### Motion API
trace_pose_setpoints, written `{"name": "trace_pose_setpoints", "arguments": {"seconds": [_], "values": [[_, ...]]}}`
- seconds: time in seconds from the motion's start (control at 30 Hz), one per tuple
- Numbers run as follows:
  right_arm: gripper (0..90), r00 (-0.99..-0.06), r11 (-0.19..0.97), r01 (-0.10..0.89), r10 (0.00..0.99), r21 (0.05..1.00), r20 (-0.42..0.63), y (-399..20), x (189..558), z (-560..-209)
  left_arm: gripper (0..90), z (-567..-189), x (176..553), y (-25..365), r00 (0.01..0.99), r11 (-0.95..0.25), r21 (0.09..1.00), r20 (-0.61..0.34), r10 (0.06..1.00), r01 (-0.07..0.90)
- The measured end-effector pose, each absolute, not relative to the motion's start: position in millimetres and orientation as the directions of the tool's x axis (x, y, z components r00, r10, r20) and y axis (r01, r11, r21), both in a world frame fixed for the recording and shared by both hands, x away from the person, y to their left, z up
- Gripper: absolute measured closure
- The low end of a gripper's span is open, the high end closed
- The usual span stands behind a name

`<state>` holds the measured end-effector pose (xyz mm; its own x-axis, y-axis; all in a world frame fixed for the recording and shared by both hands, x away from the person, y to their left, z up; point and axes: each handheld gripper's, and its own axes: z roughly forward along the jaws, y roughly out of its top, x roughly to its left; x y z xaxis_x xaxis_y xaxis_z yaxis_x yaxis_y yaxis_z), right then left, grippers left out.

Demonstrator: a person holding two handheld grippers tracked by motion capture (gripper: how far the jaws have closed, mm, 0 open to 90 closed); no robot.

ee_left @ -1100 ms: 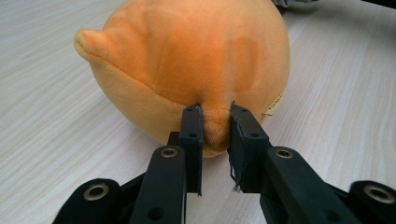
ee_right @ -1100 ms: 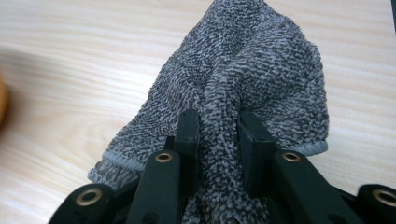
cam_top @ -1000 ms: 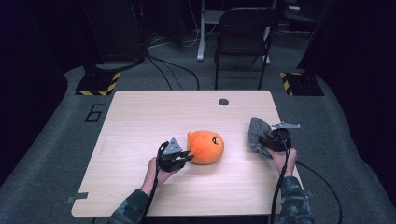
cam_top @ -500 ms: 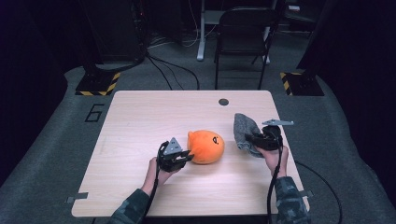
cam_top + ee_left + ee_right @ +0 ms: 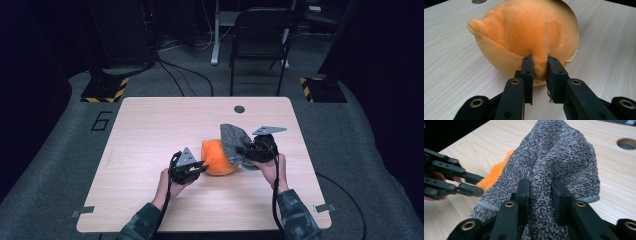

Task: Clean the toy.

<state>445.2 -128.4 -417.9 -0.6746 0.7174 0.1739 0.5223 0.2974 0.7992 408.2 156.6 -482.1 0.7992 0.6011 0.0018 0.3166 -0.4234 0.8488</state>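
Left gripper [image 5: 199, 167]: clamped on a pinch of the orange plush [image 5: 529, 37], right at the near, lower edge of it; plush sits on the desk [image 5: 150, 130] straight ahead of the jaws.

Right gripper [image 5: 248, 151]: clamped on a bunched fold of the grey knit cloth [image 5: 556, 157], which stands up and fans out just ahead of the jaws.

Cloth vs plush: free end of the cloth draped over the plush side facing the right gripper, touching it; orange peeking out past the cloth's far edge in the right gripper view.

Step, best guess: covering or wiping the plush with the cloth, barely started.

Risk 1: thin pinch of fur on the left, so any sideways tug from the cloth could pop it loose and roll the round plush away.

Risk 2: cloth held as a crumpled wad, so likely to land bunched on one side instead of spreading over the top.

Risk 3: the two grippers sit close across the plush; pushing further could knock one into the other.
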Motion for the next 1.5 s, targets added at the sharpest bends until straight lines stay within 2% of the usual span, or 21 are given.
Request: {"name": "trace_pose_setpoints", "arguments": {"seconds": [0.43,0.7,1.0,1.5], "values": [[69.6,-0.748,0.397,0.465,0.654,0.792,0.111,-78,440,-413,78.0,-480,406,151,0.803,-0.406,0.865,0.006,0.596,0.295],[69.0,-0.770,0.441,0.418,0.636,0.795,0.052,-64,438,-421,78.5,-480,404,149,0.815,-0.413,0.864,0.005,0.579,0.288],[68.6,-0.764,0.464,0.416,0.644,0.782,0.025,-66,438,-427,78.5,-484,405,150,0.804,-0.389,0.868,-0.019,0.594,0.308],[68.0,-0.722,0.424,0.458,0.690,0.781,0.049,-90,439,-426,78.4,-483,405,151,0.808,-0.387,0.869,-0.023,0.589,0.307]]}}
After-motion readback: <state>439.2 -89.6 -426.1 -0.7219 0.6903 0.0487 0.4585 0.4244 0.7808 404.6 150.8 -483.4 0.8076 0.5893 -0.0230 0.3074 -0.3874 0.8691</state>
